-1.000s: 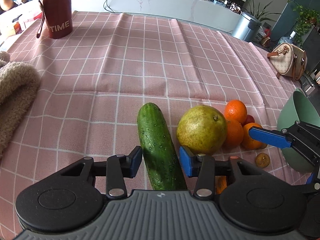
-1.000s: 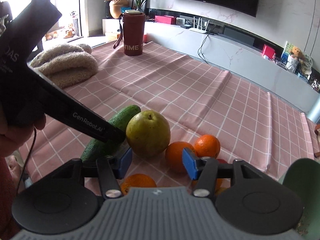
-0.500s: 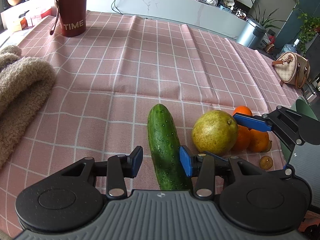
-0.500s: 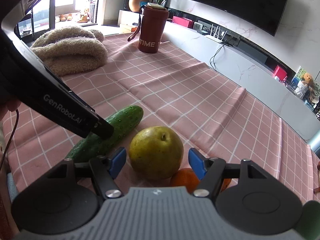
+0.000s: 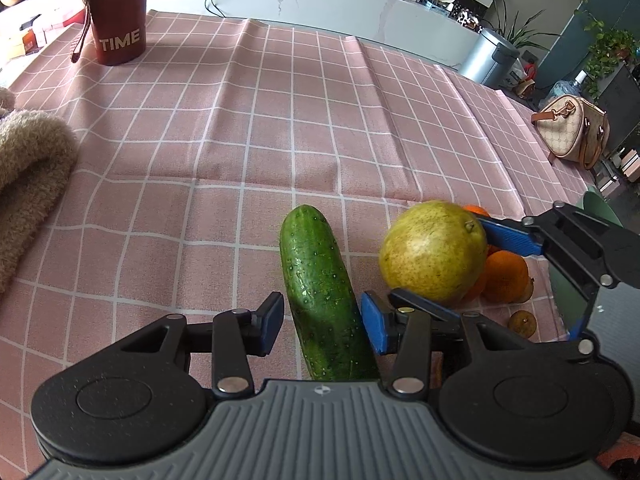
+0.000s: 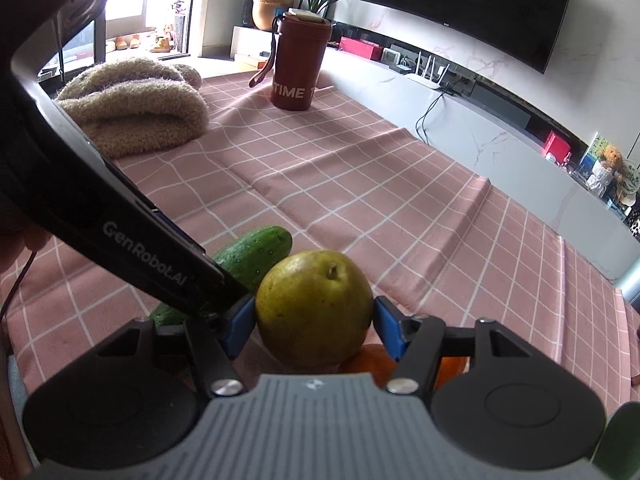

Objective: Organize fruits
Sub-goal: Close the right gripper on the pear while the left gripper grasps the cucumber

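Observation:
A green cucumber (image 5: pixel 316 280) lies on the pink checked cloth (image 5: pixel 280 120), its near end between the fingers of my left gripper (image 5: pixel 322 316). That gripper is open, with a gap at the left pad. Right of it stands a yellow-green pear (image 5: pixel 432 252), stem up. My right gripper (image 6: pixel 314 320) straddles the pear (image 6: pixel 312 304), its jaws closing, and both blue pads touch its sides. Behind the pear lie oranges (image 5: pixel 504 276) and a small brown fruit (image 5: pixel 522 324). A green bowl (image 5: pixel 600 204) is at the right edge, mostly hidden.
A maroon TIME tumbler (image 5: pixel 118 12) stands at the far left of the cloth. A beige fuzzy bundle (image 5: pixel 28 160) lies on the left side. Off the table to the right are a handbag (image 5: pixel 572 132) and a metal bin (image 5: pixel 488 56).
My right gripper has moved left from over the oranges to the pear and now has a pad on each side of it. The left gripper stays over the cucumber.

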{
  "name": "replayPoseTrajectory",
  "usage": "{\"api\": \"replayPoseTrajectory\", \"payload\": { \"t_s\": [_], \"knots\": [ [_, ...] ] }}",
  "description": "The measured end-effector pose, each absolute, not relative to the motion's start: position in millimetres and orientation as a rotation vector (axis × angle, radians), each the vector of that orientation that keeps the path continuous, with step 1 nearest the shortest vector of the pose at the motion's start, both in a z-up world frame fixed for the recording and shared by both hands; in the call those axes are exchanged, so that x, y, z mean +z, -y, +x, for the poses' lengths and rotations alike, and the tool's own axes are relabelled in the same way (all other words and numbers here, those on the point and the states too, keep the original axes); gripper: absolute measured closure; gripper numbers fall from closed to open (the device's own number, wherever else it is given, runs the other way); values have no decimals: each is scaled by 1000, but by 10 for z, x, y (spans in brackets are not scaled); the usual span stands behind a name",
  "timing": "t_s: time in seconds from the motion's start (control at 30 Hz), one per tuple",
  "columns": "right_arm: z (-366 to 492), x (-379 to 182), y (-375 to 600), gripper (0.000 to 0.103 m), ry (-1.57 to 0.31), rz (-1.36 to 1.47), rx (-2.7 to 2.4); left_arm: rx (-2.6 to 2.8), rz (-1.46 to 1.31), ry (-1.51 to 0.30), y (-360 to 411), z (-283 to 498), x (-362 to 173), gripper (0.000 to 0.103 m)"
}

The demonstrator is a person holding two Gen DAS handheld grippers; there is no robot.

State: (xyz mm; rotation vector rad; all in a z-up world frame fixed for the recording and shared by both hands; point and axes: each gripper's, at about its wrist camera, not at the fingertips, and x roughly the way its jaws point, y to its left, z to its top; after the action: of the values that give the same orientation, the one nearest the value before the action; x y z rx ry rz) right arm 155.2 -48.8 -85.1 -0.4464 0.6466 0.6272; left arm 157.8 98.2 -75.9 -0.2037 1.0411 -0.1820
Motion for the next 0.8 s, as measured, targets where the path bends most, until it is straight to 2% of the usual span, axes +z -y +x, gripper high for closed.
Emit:
{"api": "replayPoseTrajectory", "payload": {
  "t_s": [0.17,0.27,0.37,0.8],
  "knots": [
    [1467,-596,660,43,-616,-424,594,-180,-230,-1050,-979,1616,-781,51],
    [1447,-431,825,43,-604,-360,574,-174,-189,-1058,-848,1649,-785,56],
    [1448,-290,994,43,-618,-309,545,-141,-141,-1056,-735,1637,-767,56],
    [1352,12,1923,43,-692,-173,404,-56,-250,-988,-770,1371,-578,60]
  ]
}}
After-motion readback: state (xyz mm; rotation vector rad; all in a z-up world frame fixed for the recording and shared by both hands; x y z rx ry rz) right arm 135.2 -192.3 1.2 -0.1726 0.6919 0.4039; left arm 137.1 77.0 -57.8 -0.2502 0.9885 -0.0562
